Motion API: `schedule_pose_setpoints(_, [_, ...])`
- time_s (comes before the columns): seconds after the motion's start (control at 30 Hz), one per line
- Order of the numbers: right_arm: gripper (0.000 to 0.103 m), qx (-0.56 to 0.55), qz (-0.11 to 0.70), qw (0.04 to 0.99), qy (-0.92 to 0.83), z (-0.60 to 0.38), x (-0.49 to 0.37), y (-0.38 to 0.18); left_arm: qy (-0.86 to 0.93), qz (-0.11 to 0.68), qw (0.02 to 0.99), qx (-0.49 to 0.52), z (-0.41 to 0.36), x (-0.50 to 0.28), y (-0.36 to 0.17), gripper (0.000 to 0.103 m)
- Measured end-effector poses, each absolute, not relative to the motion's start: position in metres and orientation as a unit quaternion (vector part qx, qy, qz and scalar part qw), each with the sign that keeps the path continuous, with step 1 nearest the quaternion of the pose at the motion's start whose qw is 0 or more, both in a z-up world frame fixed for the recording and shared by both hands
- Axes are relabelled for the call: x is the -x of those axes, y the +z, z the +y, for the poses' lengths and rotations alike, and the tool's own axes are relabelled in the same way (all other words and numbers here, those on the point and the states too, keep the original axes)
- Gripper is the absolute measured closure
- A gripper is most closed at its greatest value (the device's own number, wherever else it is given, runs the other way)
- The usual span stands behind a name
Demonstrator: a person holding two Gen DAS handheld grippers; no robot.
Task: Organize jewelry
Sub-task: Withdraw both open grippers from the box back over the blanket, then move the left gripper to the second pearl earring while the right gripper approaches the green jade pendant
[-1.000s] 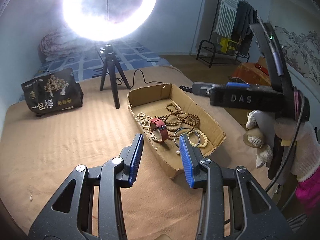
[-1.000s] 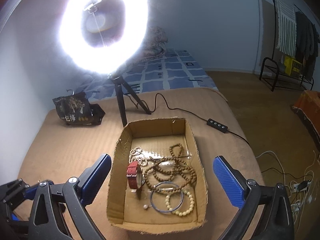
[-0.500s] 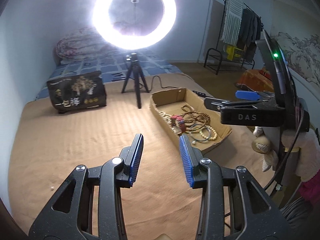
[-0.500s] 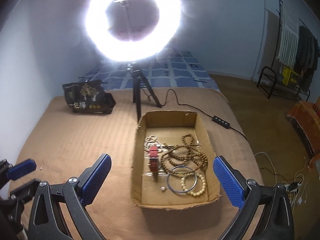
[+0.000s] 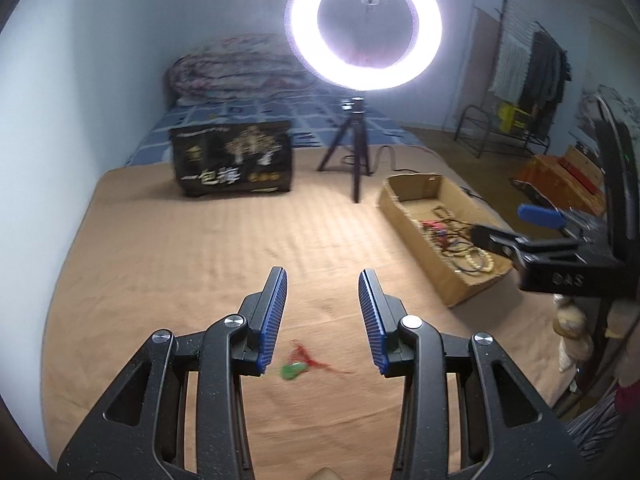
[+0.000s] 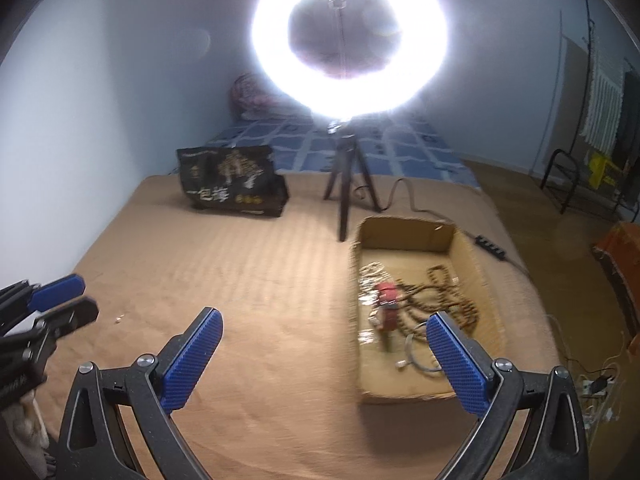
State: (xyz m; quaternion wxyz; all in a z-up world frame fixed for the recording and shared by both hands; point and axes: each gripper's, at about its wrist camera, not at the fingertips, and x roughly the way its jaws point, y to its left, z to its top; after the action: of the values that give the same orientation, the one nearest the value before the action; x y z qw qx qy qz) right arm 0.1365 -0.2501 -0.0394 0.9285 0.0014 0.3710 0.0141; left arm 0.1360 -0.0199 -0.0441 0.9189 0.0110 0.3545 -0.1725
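Tan blanket [image 5: 200, 264] bears a cardboard box [image 6: 472, 256]; both tongs gape, empty.

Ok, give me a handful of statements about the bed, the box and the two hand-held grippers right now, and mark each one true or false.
1. The cardboard box holds a red watch and brown beads. True.
2. The left hand-held gripper is clamped on a necklace. False: its jaws are apart with nothing between them.
3. A small green charm with red thread lies on the brown blanket, outside the box. True.
4. The ring light is switched off. False: it glows brightly on its tripod.
5. The right hand-held gripper is wide open and empty. True.
6. The black bag sits inside the box. False: it stands on the blanket, apart from the box.
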Motion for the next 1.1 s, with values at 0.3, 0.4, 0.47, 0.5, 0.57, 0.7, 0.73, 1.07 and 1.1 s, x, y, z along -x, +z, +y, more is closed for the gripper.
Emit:
schedule_pose_setpoints(0.3, [0.004, -0.007, 0.400, 0.914, 0.074, -0.202, -0.143, -0.075, -0.097, 0.383, 0.918, 0.027, 0.053, -0.154, -0.068, 0.066])
schedule_pose_setpoints(0.4, [0.010, -0.002, 0.411, 0.907, 0.091, -0.185, -0.145, -0.087, -0.077, 0.391, 0.917, 0.033, 0.073, -0.158, -0.078, 0.066])
schedule_pose_setpoints(0.47, [0.013, -0.003, 0.420, 0.901, 0.105, -0.175, -0.148, -0.098, -0.067, 0.400, 0.913, 0.040, 0.085, -0.162, -0.085, 0.066])
schedule_pose_setpoints(0.5, [0.013, -0.003, 0.424, 0.899, 0.110, -0.171, -0.149, -0.103, -0.062, 0.407, 0.910, 0.047, 0.091, -0.164, -0.089, 0.066])
schedule_pose_setpoints(0.57, [0.018, -0.001, 0.433, 0.893, 0.123, -0.161, -0.151, -0.114, -0.055, 0.417, 0.905, 0.059, 0.103, -0.168, -0.098, 0.066])
schedule_pose_setpoints(0.7, [0.024, 0.009, 0.451, 0.881, 0.144, -0.146, -0.155, -0.133, -0.043, 0.437, 0.896, 0.066, 0.115, -0.175, -0.119, 0.066])
schedule_pose_setpoints(0.73, [0.025, 0.010, 0.455, 0.878, 0.150, -0.143, -0.156, -0.137, -0.042, 0.442, 0.893, 0.068, 0.116, -0.178, -0.124, 0.066])
schedule_pose_setpoints(1.07, [0.042, 0.023, 0.476, 0.859, 0.187, -0.121, -0.160, -0.171, -0.045, 0.491, 0.869, 0.033, 0.102, -0.192, -0.178, 0.075])
schedule_pose_setpoints(1.1, [0.044, 0.024, 0.478, 0.857, 0.191, -0.119, -0.160, -0.174, -0.044, 0.493, 0.868, 0.030, 0.102, -0.193, -0.181, 0.075])
